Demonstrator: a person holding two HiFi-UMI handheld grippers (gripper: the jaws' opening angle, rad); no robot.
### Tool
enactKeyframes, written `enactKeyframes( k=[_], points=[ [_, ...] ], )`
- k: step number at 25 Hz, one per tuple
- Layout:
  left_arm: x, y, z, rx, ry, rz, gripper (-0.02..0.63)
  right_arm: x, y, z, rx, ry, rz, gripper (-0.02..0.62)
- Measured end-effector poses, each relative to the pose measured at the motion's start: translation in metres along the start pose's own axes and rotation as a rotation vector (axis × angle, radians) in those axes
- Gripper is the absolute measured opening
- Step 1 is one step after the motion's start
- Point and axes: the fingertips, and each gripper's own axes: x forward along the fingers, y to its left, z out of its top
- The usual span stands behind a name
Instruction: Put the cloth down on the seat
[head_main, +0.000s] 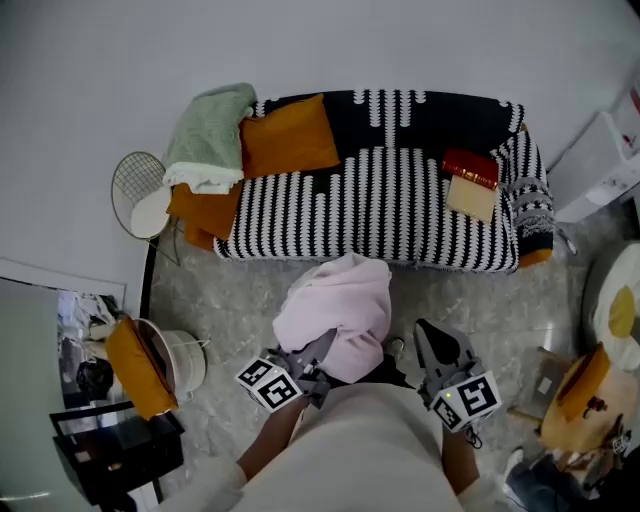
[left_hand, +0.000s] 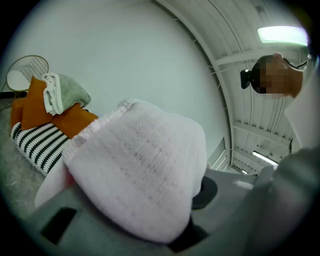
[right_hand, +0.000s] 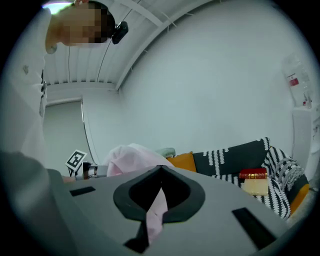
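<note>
No lettering can be read. The only printed marks are the black-and-white square patterns on the two marker cubes, and gold print on a red box (head_main: 470, 166) on the sofa (head_main: 380, 195) is too small to make out.

A person stands before the black-and-white striped sofa with a pink cloth (head_main: 340, 305) held up in front of its front edge, above the speckled floor (head_main: 220, 300) and not on the seat. The left gripper (head_main: 316, 350) is clamped on the cloth. In the left gripper view the bundle heaps over the jaws and hides most of them. The right gripper (head_main: 428, 336) has its jaws closed together, with one thin strip of the same pink cloth pinched between them. The person's pale top (head_main: 350, 450) covers both handles in the head view.

On the sofa's left end lie one green towel (head_main: 210, 130) and at least two orange cushions (head_main: 290, 135), with the lower one partly buried under the towel. One tan block (head_main: 472, 196) rests just below the red box. A round wire frame (head_main: 140, 190) stands beside the sofa's left end. An orange shape at the right edge of the head view is cut off and unclear.
</note>
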Motion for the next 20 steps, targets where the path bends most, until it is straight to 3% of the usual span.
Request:
enactKeyframes(
  k=[8,20],
  points=[
    [0.001,-0.003,-0.004,-0.030,-0.008,0.030,0.160,-0.014,-0.009,-0.002,0.046,-0.013,0.000,0.008],
    [0.029,0.018,0.017,-0.013,0.039,-0.027,0.161,0.021,-0.013,0.006,0.058,0.002,-0.028,0.008]
  ],
)
